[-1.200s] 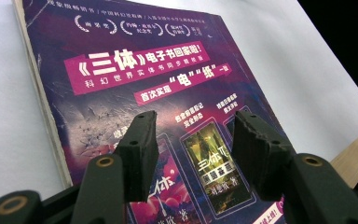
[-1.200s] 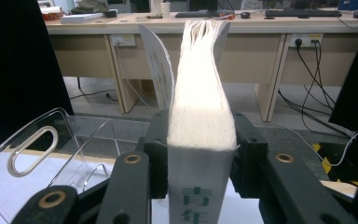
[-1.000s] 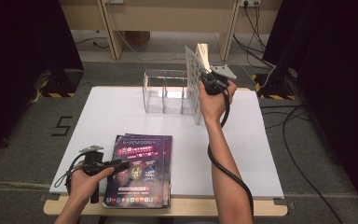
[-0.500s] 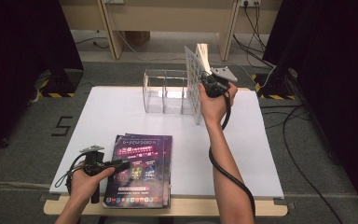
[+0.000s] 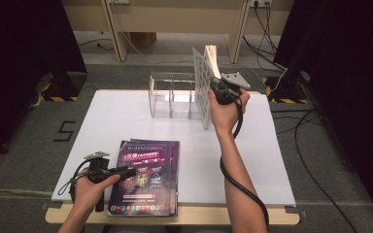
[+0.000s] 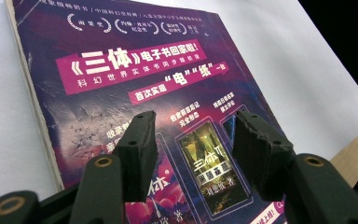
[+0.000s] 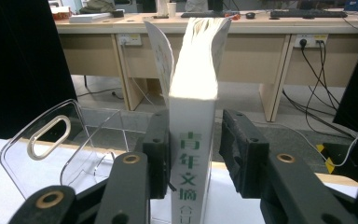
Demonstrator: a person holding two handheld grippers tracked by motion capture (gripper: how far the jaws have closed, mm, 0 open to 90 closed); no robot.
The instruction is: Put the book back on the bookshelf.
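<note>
At the far edge of the white surface (image 5: 126,111): right hand-held gripper (image 5: 218,92), thick white upright book with green spine lettering (image 7: 192,154), clear acrylic three-slot organizer (image 5: 172,94).
Right grip: jaws partly spread around the book's spine; left pad against it, right pad seemingly a sliver clear, so hold uncertain.
Book position: on end just right of the organizer, pages fanning at top.
Key relation: book's long axis vertical; nearest slot directly to its left, right hand far nearer.
Near edge: left hand-held gripper (image 6: 191,154) wide open, empty, hovering over flat purple glossy magazine (image 5: 145,174).
</note>
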